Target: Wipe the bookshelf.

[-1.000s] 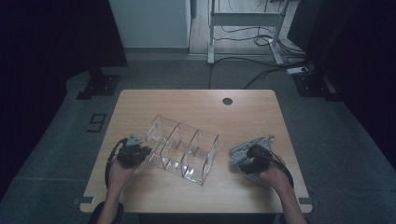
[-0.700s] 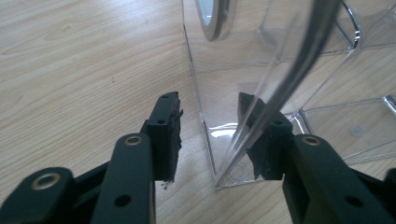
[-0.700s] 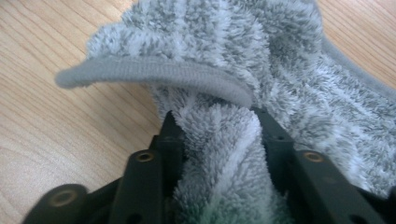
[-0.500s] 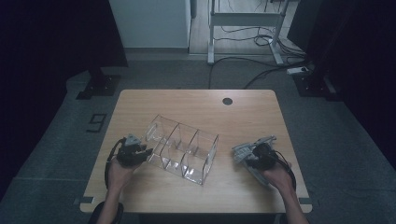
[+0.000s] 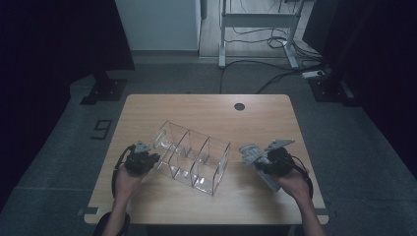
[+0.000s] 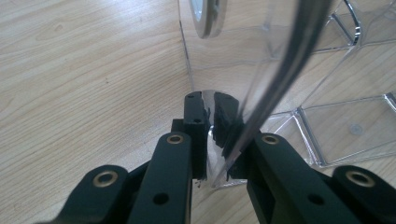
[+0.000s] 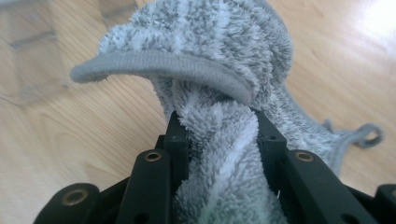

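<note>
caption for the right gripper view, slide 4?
Right tool clamped on a bunched grey-and-white striped terry cloth, held above the wooden table.

The worktop (image 5: 206, 110) is pale wood with a fine, matt grain. The organizer (image 5: 193, 156) is clear, glossy plastic, smooth, with bright glints on its edges. The cloth (image 7: 219, 56) is grey-and-white striped terry, fluffy and rough, with a flat woven hem. Both grippers' jaws are matt black plastic with brass-coloured rivets.
</note>
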`<state>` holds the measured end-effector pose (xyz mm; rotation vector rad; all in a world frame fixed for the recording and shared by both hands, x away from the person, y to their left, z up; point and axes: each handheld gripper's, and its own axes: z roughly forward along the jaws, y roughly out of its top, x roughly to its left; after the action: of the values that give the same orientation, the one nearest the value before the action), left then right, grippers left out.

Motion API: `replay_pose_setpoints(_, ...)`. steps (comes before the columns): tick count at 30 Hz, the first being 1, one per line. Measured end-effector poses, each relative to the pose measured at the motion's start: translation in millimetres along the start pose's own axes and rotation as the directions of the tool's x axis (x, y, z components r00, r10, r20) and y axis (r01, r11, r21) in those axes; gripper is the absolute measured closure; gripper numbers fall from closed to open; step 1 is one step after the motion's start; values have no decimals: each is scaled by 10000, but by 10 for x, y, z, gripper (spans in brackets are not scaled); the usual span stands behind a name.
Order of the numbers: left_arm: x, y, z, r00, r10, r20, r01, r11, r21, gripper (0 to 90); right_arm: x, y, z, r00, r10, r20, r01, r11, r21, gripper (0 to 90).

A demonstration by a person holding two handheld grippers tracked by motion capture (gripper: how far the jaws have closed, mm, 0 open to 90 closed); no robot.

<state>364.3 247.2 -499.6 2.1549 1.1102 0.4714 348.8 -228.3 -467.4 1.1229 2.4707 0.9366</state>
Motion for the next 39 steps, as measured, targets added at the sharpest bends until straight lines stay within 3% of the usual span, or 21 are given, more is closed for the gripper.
replay_pose_setpoints(6,-25,17,14,9999,134,10,-134,9999,18,829,139,130,-108,9982,-501,-344,487,9980,-400,649)
replay_pose_setpoints(12,-38,27,25,9998,166,51,-166,9999,3,833,284,240,-126,9925,-1056,-614,1029,9937,-451,648)
replay_pose_setpoints(19,-75,51,40,9989,465,34,-465,9989,71,838,379,383,-90,9880,-1358,-739,1302,9886,-761,648)
replay_pose_setpoints(26,-92,63,45,9986,516,-85,-514,9986,139,843,420,423,23,9843,-1557,-829,1496,9858,-758,650)
replay_pose_setpoints(39,-123,94,72,9982,142,-582,-126,9995,279,868,592,436,2,9741,-2028,-1000,1961,9778,-735,655)
